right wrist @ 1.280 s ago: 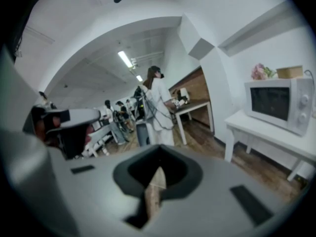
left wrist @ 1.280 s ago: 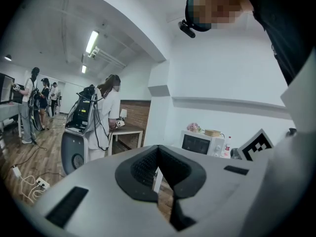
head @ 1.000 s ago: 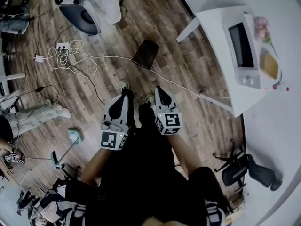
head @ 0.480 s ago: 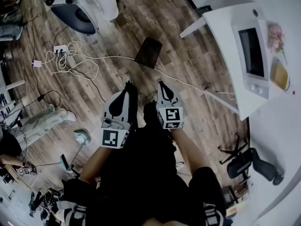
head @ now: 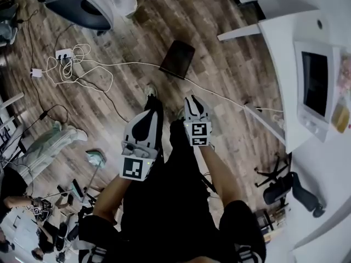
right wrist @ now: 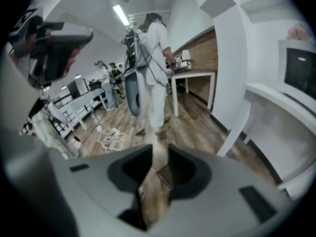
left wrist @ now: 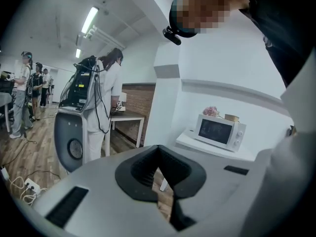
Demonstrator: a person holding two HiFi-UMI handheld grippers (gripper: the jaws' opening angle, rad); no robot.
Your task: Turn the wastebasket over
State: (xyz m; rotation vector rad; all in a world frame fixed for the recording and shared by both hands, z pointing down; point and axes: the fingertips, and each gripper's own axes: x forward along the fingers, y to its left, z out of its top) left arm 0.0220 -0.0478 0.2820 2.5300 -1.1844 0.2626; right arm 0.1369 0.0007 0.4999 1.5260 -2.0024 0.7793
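The wastebasket [head: 177,59] is a dark, boxy bin standing on the wood floor ahead of the person's feet. Both grippers are held in front of the body, short of it and above the floor. My left gripper [head: 152,105] is shut, its jaws closed with nothing in them [left wrist: 158,153]. My right gripper [head: 196,99] is opening, and nothing is between its jaws. In the right gripper view the gap between the jaws [right wrist: 158,154] shows the floor and the wastebasket [right wrist: 166,175] further on. Neither gripper touches it.
A white table [head: 279,48] with a microwave [head: 315,89] stands at the right. A power strip with coiled white cables [head: 68,64] lies at the left, and one cable runs across the floor past the bin. A person in white [right wrist: 153,58] stands by a grey machine [head: 82,7].
Both grippers have sunk and reached slightly forward toward the wastebasket. The head view has swung, so the table and microwave sit further right. The wastebasket has not moved on the floor.
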